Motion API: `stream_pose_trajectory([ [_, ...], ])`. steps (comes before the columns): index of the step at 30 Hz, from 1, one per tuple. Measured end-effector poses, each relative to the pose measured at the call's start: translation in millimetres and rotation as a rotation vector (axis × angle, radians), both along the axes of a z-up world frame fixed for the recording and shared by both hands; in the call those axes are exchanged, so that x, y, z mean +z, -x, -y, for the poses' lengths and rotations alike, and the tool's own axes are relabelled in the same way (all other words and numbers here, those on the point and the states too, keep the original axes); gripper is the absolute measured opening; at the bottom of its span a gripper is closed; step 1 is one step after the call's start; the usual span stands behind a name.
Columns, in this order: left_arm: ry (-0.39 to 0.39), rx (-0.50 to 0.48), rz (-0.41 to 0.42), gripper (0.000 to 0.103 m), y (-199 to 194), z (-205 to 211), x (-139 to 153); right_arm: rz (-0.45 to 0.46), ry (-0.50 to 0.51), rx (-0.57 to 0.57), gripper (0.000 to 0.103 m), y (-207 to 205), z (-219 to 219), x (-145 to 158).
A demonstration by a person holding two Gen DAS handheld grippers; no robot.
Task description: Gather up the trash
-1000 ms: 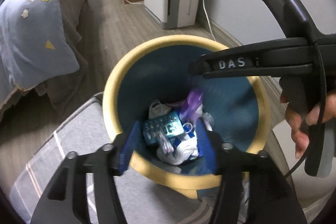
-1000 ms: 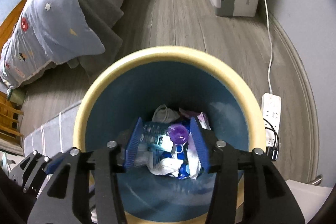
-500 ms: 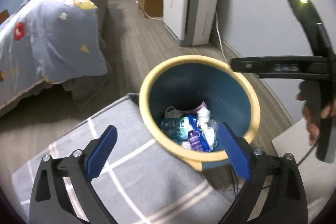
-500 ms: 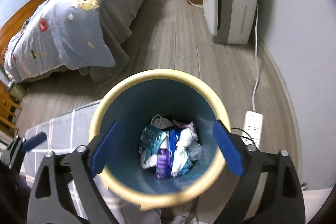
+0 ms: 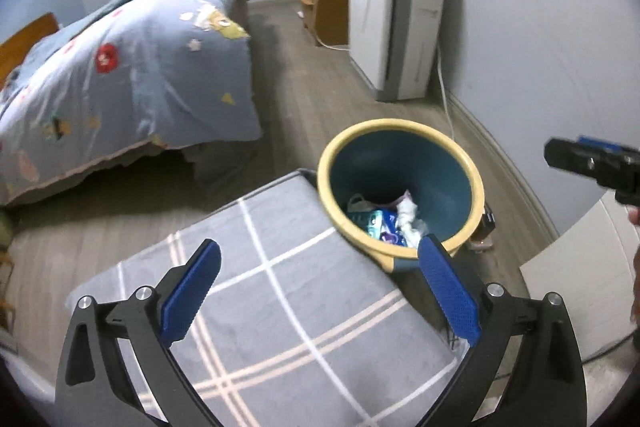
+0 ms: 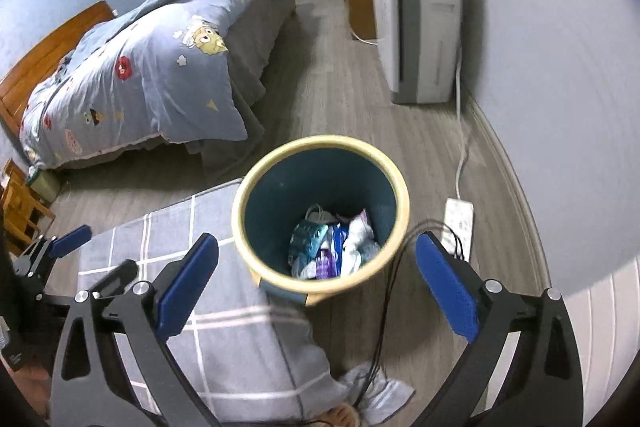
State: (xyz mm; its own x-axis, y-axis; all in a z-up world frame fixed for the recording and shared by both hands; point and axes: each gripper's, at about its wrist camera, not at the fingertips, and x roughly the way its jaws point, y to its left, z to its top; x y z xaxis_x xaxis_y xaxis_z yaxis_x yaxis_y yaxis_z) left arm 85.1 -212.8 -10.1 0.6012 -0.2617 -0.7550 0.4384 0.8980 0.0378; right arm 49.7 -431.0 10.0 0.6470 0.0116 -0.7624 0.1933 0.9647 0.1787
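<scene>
My left gripper (image 5: 320,283) and right gripper (image 6: 316,285) both have jaws just spread wide apart, nothing between them; the trash (image 6: 332,243) lies in the bin (image 6: 248,227) on the floor, beside the checked cushion (image 5: 280,307)

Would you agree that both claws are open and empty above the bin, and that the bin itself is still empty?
Not quite: the bin is not empty. The right wrist view shows a pile of trash at its bottom, wrappers and crumpled paper. The rest holds: the left claw and right claw are both open and empty, their jaws having just been opening.
</scene>
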Motion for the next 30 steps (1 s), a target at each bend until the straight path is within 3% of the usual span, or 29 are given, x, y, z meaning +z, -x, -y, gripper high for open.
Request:
stream_pose_trajectory([
  [7,0.028,0.068,-0.005,0.098,3.8,-18.0,-7.4,-0.007,0.030,-0.011,0.097,8.1,-19.5,-18.0],
  [11,0.010,0.068,-0.003,0.098,-2.6,-22.5,-15.8,-0.070,-0.006,-0.007,0.097,-4.5,-20.9,-40.6],
  [16,-0.002,0.081,-0.007,0.098,-9.2,-26.8,-20.9,-0.085,0.001,-0.048,0.097,-6.9,-17.5,-45.5],
  [30,0.002,0.072,-0.014,0.098,-9.6,-24.7,-21.2,-0.097,0.080,-0.003,0.097,-10.0,-29.0,-47.5],
])
